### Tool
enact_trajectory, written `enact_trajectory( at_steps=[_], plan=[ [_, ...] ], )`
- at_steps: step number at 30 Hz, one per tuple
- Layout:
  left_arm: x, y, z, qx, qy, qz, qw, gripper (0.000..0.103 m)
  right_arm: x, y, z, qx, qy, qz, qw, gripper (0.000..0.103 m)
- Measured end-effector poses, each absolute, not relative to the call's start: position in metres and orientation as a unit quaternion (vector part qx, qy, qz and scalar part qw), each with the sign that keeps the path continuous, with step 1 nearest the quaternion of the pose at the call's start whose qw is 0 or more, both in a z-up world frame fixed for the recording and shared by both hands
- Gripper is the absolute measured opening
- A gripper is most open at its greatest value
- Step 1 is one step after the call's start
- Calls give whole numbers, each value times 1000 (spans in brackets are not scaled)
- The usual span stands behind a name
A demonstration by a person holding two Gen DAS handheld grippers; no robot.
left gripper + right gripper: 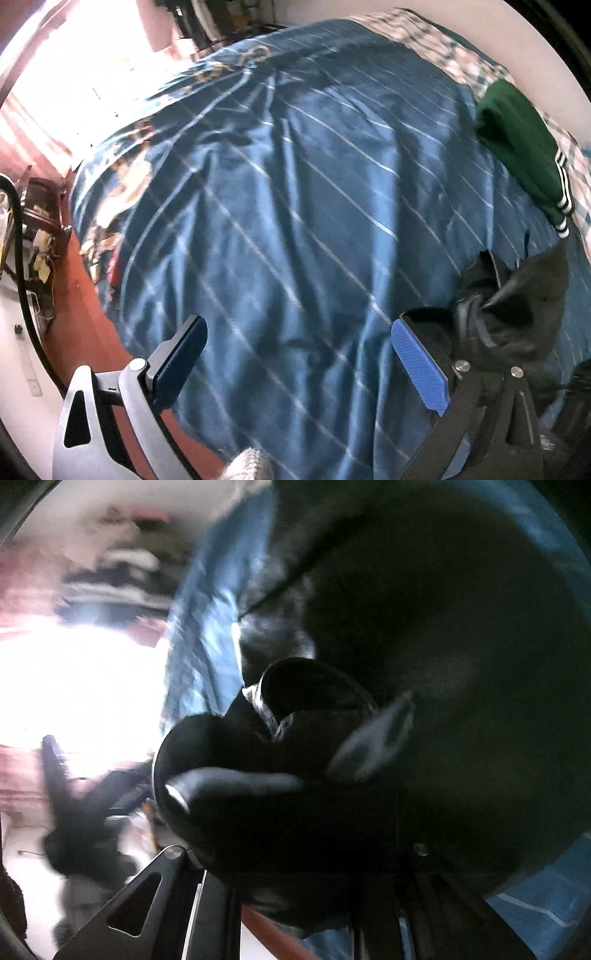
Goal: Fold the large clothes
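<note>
A black garment (517, 306) lies bunched at the right side of a bed with a blue striped cover (295, 184). My left gripper (299, 365) is open and empty above the cover, its blue-padded right finger (417, 365) just left of the black cloth. In the right wrist view the black garment (424, 664) fills most of the frame, draped over and bunched around my right gripper (295, 786). Its fingers are hidden in the folds, so how the jaws stand is unclear. The view is blurred.
A folded green garment with white stripes (524, 147) lies at the bed's far right on a checked sheet (424, 37). A red floor (81, 295) and a cluttered low stand (40, 229) are left of the bed. Bright window light comes from the upper left.
</note>
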State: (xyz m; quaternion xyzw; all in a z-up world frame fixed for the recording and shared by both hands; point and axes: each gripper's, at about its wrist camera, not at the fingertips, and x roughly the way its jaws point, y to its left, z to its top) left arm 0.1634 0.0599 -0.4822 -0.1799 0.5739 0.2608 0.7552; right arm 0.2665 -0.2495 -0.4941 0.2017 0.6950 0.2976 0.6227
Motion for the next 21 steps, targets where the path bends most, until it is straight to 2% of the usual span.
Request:
enact_trajectory(
  at_steps=[2,4,5,6,7,12,14,15,16,18,21],
  plan=[
    [159,57,-475,-186,570,257,758,103,269,-241,-495,173,706,298,618,24],
    [157,58,-466,-194,566,248,762,103,271,-235,-483,155,711,321,606,53],
    [159,56,-461,-195,563,241,766,103,268,-232,-475,141,713,329,603,63],
    [163,54,-458,-194,561,234,770,103,264,-230,-465,126,716,344,595,82],
    [166,50,-454,-194,559,229,773,103,257,-229,-454,120,719,362,581,84],
    [182,36,-437,-191,544,199,793,103,235,-245,-403,103,733,394,546,84],
    [188,27,-439,-175,545,192,797,103,255,-273,-397,129,722,358,577,84],
    [190,24,-442,-170,546,191,798,103,268,-285,-396,139,715,337,597,79],
    [193,21,-449,-167,549,191,796,103,281,-296,-397,139,707,311,620,56],
    [195,17,-461,-176,557,187,790,103,316,-313,-412,134,696,253,659,20],
    [197,13,-476,-178,563,188,785,103,360,-306,-456,148,705,226,656,16]
  ],
)
